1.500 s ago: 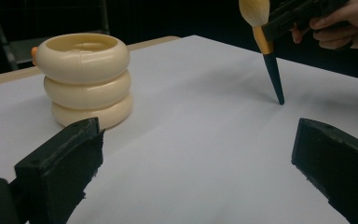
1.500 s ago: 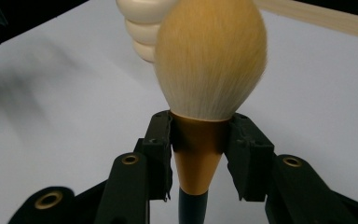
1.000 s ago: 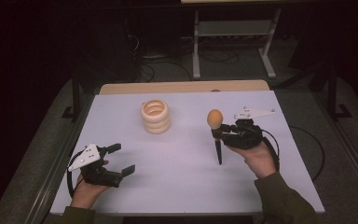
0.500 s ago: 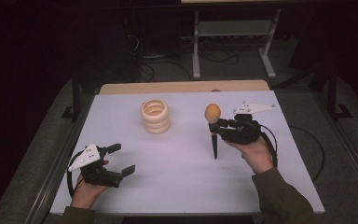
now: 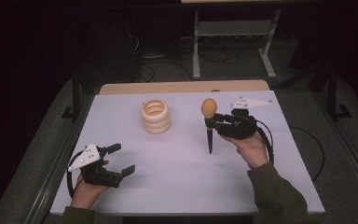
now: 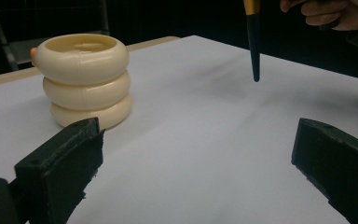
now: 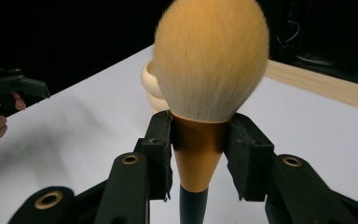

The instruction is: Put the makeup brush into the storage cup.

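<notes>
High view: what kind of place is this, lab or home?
Probably a lab data-collection bench: a plain white-topped table in a dark room, cables on the floor, a metal stand behind, and few props.

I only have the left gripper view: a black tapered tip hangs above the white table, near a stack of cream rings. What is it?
Observer: The handle end of a makeup brush, its tan bristle head pointing up.
Operator: What holds it?
Observer: The right gripper, jaws shut on the gold collar under the bristles.
Operator: Is the tip touching the table?
Observer: I cannot tell from the high view; it hangs upright, right of the stack of cream rings.
</notes>
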Demonstrator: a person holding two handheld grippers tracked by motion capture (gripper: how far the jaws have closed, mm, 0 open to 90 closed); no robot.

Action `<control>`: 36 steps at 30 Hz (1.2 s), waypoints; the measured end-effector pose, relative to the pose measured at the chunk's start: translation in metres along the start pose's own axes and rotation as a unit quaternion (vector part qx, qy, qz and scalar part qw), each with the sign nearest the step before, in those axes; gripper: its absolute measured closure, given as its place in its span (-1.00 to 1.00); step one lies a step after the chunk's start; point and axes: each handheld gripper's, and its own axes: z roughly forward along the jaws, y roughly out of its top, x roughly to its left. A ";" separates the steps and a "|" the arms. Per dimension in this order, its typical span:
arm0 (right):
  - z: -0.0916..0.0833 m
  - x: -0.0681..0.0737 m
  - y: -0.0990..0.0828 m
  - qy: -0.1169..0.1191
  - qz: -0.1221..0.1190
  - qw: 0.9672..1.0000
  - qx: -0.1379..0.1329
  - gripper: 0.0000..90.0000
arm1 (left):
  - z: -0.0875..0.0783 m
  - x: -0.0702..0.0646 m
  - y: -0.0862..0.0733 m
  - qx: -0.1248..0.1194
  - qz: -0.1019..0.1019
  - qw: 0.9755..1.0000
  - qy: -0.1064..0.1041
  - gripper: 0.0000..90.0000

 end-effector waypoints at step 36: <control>0.042 0.004 0.036 0.027 -0.015 0.999 -0.027 0.37 | 0.001 0.000 0.000 -0.003 0.003 1.000 -0.006 -0.97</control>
